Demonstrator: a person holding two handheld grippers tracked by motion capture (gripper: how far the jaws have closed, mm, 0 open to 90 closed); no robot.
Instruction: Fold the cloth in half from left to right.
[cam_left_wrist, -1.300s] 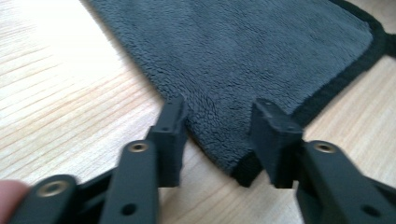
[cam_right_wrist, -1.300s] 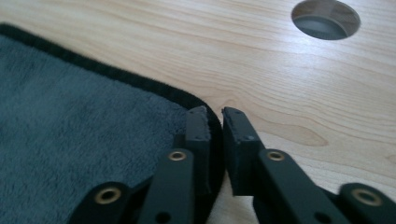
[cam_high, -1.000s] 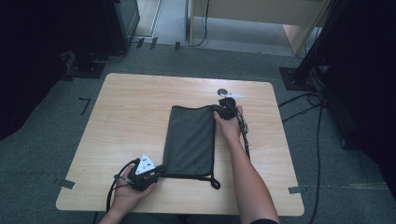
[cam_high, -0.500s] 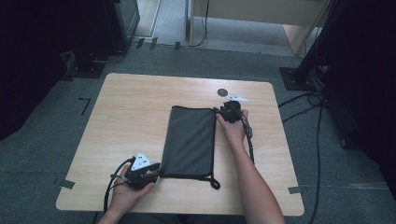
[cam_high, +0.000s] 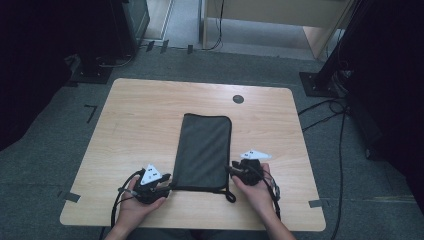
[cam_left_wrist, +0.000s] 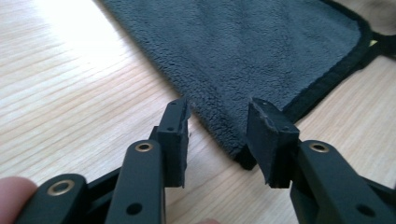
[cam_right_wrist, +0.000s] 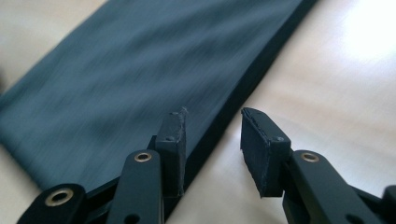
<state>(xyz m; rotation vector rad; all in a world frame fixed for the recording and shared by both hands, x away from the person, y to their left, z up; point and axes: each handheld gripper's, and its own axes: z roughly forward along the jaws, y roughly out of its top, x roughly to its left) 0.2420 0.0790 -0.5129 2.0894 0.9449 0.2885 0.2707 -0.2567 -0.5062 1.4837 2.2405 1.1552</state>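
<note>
A dark grey folded cloth (cam_high: 204, 150) with black edging lies lengthwise in the middle of the wooden table (cam_high: 135, 125). My left gripper (cam_high: 167, 186) sits at the cloth's near left corner, jaws open around that corner (cam_left_wrist: 243, 156). My right gripper (cam_high: 231, 171) is beside the cloth's right edge near the front, also open. In the right gripper view the black hem (cam_right_wrist: 243, 88) runs between the two open jaws, and the cloth (cam_right_wrist: 140, 79) is blurred. A loop of black edging (cam_high: 229, 195) trails off the near right corner.
A small dark round mark (cam_high: 238, 99) sits at the table's far right. Cables (cam_high: 330, 107) run over the grey floor to the right. Dark stands and equipment stand at the left and right of the table.
My right gripper has travelled from the cloth's far right corner down along its right edge to the near end. The left gripper has stayed at the near left corner.
</note>
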